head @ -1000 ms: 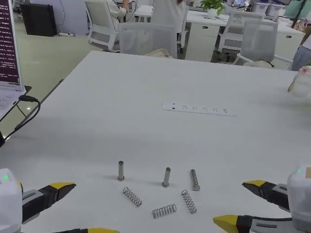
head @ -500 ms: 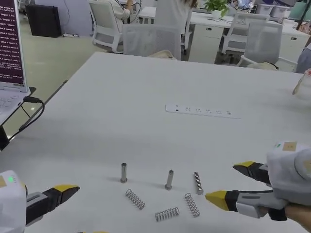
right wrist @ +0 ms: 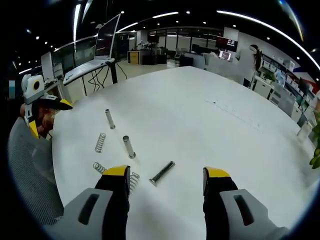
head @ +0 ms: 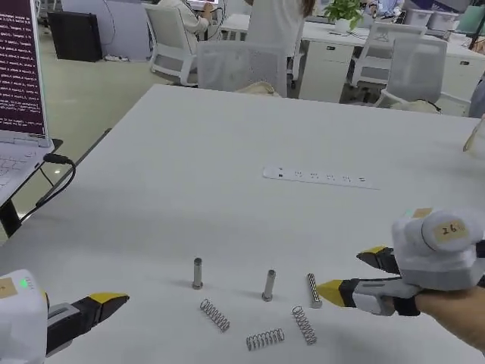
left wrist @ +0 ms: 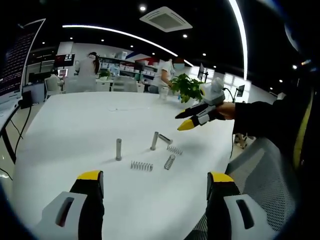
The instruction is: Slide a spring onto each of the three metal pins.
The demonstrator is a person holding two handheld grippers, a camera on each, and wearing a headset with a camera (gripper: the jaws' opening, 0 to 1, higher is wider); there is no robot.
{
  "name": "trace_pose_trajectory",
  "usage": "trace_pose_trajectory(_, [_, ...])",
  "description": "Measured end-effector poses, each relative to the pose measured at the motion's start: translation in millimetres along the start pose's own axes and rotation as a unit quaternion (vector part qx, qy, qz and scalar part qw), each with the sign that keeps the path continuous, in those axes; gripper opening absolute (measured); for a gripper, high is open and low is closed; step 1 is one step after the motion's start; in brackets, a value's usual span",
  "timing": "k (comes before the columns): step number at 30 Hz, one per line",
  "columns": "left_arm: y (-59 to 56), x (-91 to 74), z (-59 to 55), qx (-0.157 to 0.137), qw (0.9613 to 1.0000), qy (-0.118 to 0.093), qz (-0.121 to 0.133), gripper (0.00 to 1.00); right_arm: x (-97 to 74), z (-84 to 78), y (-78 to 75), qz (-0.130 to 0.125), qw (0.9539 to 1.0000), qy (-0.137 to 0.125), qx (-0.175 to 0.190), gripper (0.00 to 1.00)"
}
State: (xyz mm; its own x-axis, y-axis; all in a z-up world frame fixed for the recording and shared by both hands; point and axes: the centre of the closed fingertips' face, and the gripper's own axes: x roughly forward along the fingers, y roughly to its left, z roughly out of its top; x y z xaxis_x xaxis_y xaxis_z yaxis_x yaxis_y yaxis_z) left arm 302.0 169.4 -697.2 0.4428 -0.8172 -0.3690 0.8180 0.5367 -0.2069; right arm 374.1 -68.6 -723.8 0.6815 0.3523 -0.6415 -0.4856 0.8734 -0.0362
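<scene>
Two metal pins stand upright on the white table [head: 227, 144]: one on the left [head: 197, 273], one in the middle [head: 268, 285]. A third pin [head: 312, 290] lies flat to their right. Three loose springs lie in front of the pins [head: 214, 315] [head: 264, 339] [head: 304, 324]. My right gripper [head: 350, 274] is open just right of the lying pin [right wrist: 162, 172], which sits ahead between its jaws. My left gripper [left wrist: 155, 177] is open at the near left, well short of the springs [left wrist: 141, 165].
A white power strip [head: 320, 177] lies across the middle of the table. An open laptop [head: 19, 83] with a cable [head: 57, 178] stands off the left edge. Office chairs [head: 241, 67] line the far edge.
My right gripper has moved left and forward from the near right corner to beside the lying pin. The left gripper has stayed about where it was. Pins and springs have not moved.
</scene>
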Motion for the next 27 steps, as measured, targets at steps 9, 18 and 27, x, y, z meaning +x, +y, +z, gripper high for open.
trace_pose_trajectory(9, [1.5, 0.2, -1.0, 0.0, 1.0, 0.002, 0.002, 0.82, 19.6, 0.6, -7.0, -0.007, 0.9997, 0.016, 0.019, 0.52])
trace_pose_trajectory(18, [1.5, 0.1, -1.3, -0.002, 1.0, 0.002, 0.002, 0.81, 41.6, -0.6, -4.9, -0.013, 0.9988, 0.041, 0.022, 0.46])
trace_pose_trajectory(27, [1.8, 0.4, -1.2, -0.002, 1.0, 0.002, 0.002, 0.81, 56.0, -17.4, -3.5, -0.015, 0.9964, 0.078, 0.03, 0.34])
